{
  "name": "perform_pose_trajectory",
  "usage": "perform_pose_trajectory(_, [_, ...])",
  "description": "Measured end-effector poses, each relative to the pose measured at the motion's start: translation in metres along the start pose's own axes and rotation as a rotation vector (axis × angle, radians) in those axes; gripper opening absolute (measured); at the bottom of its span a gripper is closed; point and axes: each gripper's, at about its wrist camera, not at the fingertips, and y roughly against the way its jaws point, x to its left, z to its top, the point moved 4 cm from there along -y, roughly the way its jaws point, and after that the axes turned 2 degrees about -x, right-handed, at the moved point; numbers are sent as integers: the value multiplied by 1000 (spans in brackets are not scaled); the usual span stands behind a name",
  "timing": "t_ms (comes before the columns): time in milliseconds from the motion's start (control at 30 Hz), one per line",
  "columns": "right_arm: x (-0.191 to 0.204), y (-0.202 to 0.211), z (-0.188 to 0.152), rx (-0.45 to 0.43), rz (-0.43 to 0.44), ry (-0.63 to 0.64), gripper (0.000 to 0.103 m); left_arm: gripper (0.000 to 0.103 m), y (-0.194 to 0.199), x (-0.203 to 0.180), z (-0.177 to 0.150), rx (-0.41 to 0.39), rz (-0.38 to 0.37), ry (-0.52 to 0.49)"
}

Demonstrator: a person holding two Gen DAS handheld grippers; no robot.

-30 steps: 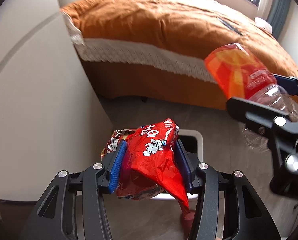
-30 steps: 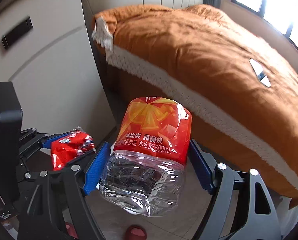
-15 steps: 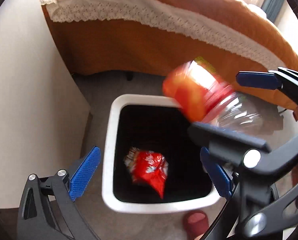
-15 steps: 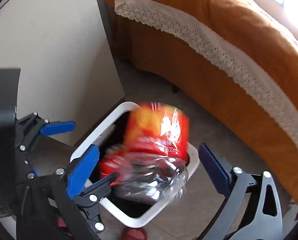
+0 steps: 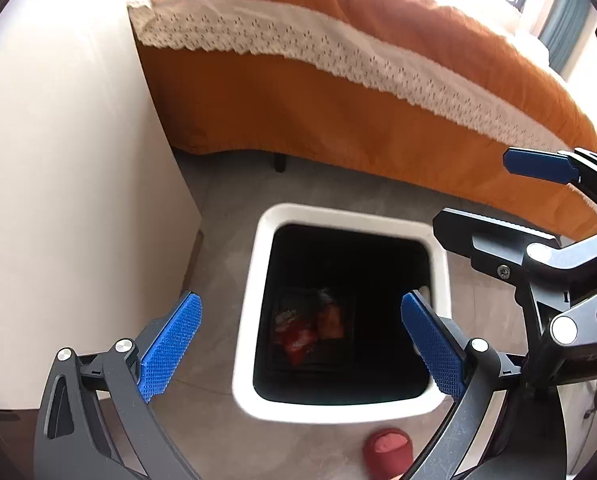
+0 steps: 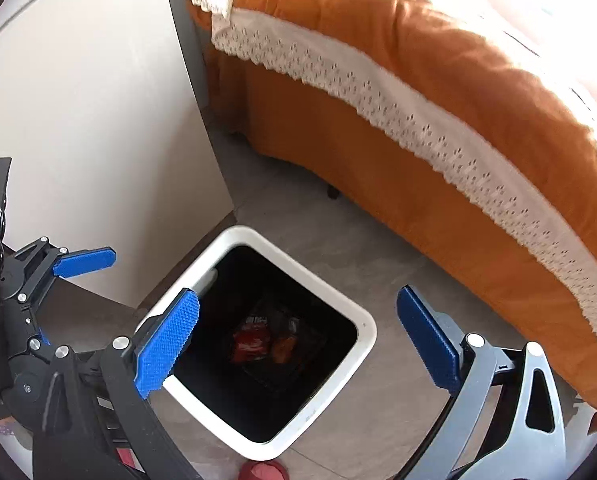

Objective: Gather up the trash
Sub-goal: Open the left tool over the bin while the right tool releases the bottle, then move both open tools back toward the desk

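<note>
Trash (image 5: 304, 330) lies at the bottom of the white bin (image 5: 246, 320), beside the bed (image 5: 378, 120). Left gripper (image 5: 300, 344) and right gripper (image 6: 298, 340) hover above, jaws wide apart and empty. Dipping lower risks knocking the rim and tipping it.

Open bin (image 5: 350, 214) mouth below, cabinet (image 5: 58, 160) left, bed (image 5: 378, 120) behind.

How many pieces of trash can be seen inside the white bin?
2 in the white bin, on its dark bottom: a red snack wrapper and, right beside it, an orange-labelled bottle. The bin is deep and shadowed, so more may be hidden.
</note>
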Motion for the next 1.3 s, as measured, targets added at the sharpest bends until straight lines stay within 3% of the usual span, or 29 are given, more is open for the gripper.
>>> perform_pose_trajectory(333, [13, 95, 45, -74, -27, -12, 99, 98, 97, -1, 39, -71, -8, 24])
perform_pose_trajectory(633, [39, 232, 97, -215, -70, -25, 99, 98, 250, 10, 85, -205, 15, 95])
perform_pose_trajectory(800, [63, 325, 128, -341, -72, -21, 99, 98, 352, 11, 97, -292, 15, 152])
perform_pose_trajectory(1033, [115, 420, 163, -499, -7, 47, 99, 98, 477, 39, 97, -410, 161, 224])
perform_pose_trajectory(1300, [201, 491, 197, -626, 163, 137, 99, 98, 599, 97, 75, -502, 368, 305])
